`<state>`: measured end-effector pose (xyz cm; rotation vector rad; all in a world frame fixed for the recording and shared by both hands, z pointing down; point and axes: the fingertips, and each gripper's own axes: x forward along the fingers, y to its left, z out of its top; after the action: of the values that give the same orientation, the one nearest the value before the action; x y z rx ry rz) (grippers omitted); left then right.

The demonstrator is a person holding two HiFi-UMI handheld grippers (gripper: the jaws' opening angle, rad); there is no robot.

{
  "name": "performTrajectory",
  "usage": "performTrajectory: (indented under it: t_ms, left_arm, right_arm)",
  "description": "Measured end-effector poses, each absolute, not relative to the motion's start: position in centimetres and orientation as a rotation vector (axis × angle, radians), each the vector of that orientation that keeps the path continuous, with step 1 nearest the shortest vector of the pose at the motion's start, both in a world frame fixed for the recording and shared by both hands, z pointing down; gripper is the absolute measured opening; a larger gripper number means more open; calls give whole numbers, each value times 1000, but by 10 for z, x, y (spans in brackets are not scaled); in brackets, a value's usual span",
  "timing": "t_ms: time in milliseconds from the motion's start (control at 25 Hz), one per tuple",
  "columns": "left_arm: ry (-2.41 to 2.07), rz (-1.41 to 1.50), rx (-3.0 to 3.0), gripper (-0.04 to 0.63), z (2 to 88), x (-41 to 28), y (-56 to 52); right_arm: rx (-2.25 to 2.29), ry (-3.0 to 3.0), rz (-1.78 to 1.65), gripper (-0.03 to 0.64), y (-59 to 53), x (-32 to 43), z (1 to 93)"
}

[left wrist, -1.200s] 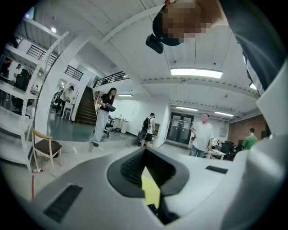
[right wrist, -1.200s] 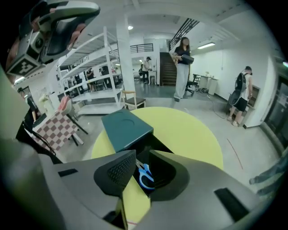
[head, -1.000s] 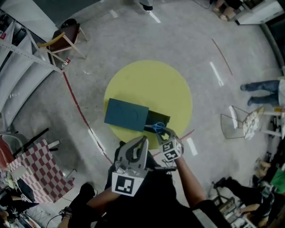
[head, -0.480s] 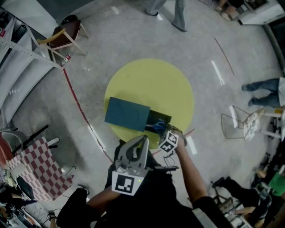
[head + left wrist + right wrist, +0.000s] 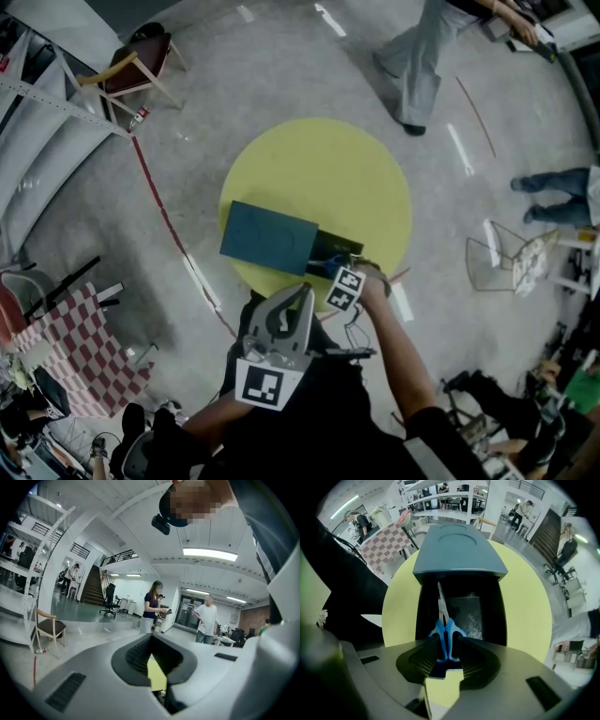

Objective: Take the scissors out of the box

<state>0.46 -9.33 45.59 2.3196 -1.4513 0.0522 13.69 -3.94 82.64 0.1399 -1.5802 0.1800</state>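
A dark teal box [image 5: 267,239] lies on the round yellow table [image 5: 319,159], its black drawer [image 5: 487,606] pulled out toward me. Blue-handled scissors [image 5: 447,632] lie in the drawer, blades pointing into the box [image 5: 459,550]. My right gripper [image 5: 446,645] points straight down over the drawer's near end [image 5: 330,272]. Its jaws have just been opening and stand on either side of the scissor handles without clamping them. My left gripper [image 5: 302,292] hovers near my body, shut and empty; in the left gripper view it [image 5: 151,641] looks out level across the room.
A person [image 5: 422,66] walks past the table's far side; another's legs [image 5: 553,192] show at right. A wooden chair [image 5: 141,75] stands far left, a checkered table [image 5: 75,356] near left, a wire chair [image 5: 506,258] right. Red tape [image 5: 159,216] crosses the floor.
My right gripper has dropped down onto the drawer and rolled, now straddling the scissor handles. A person has walked into the head view's top. My left gripper has stayed put.
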Motion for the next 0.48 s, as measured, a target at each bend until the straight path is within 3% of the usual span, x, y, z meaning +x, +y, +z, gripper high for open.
performTrajectory:
  t_ms: [480]
  left_arm:
    - [-1473,52,2294,0,458,-9,-97]
  right_arm:
    - [57,-1509,198,109,-40,136,838]
